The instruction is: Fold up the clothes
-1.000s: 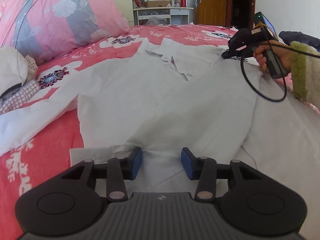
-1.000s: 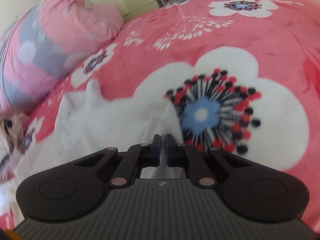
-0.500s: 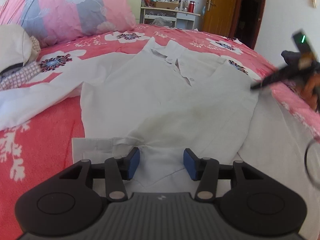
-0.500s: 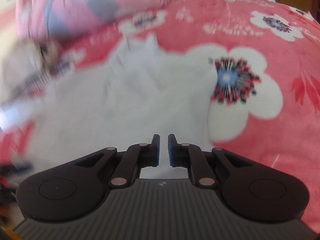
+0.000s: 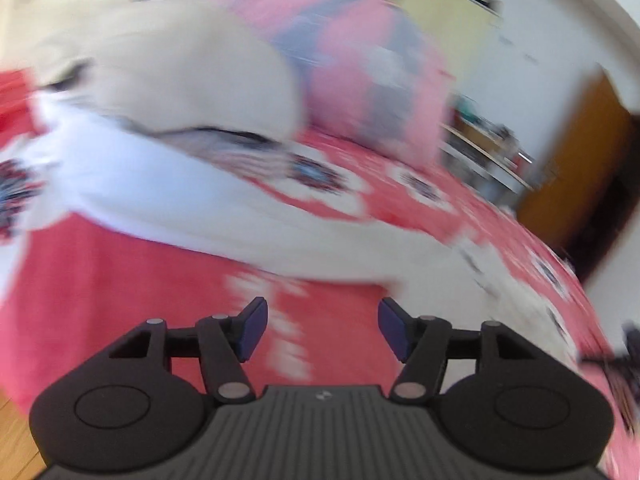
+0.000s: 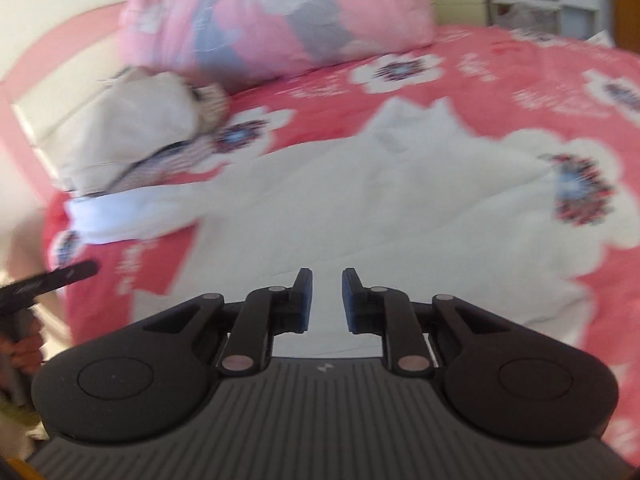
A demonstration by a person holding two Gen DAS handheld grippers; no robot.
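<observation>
A white shirt [image 6: 360, 208] lies spread on the pink flowered bedspread [image 6: 520, 64], its collar toward the far side and one sleeve [image 6: 120, 216] stretched out to the left. My right gripper [image 6: 323, 296] hovers above the shirt's near part, its jaws opening, with nothing between them. In the blurred left wrist view, my left gripper [image 5: 320, 330] is over bare bedspread [image 5: 120, 300] short of the long white sleeve [image 5: 224, 216]; its jaws are opening wide and hold nothing. The left gripper [image 6: 44, 282] also shows at the left edge of the right wrist view, held in a hand.
A pink and grey pillow [image 6: 280, 12] lies at the head of the bed. A pile of cream and checked clothes [image 6: 132, 132] sits beside the sleeve's end. A white shelf unit [image 6: 536, 0] and a wooden door [image 5: 576, 168] stand beyond the bed.
My left gripper swung left off the shirt's hem to the sleeve side and opened wider. My right gripper left the shirt's far edge, pulled back over the shirt and parted its jaws.
</observation>
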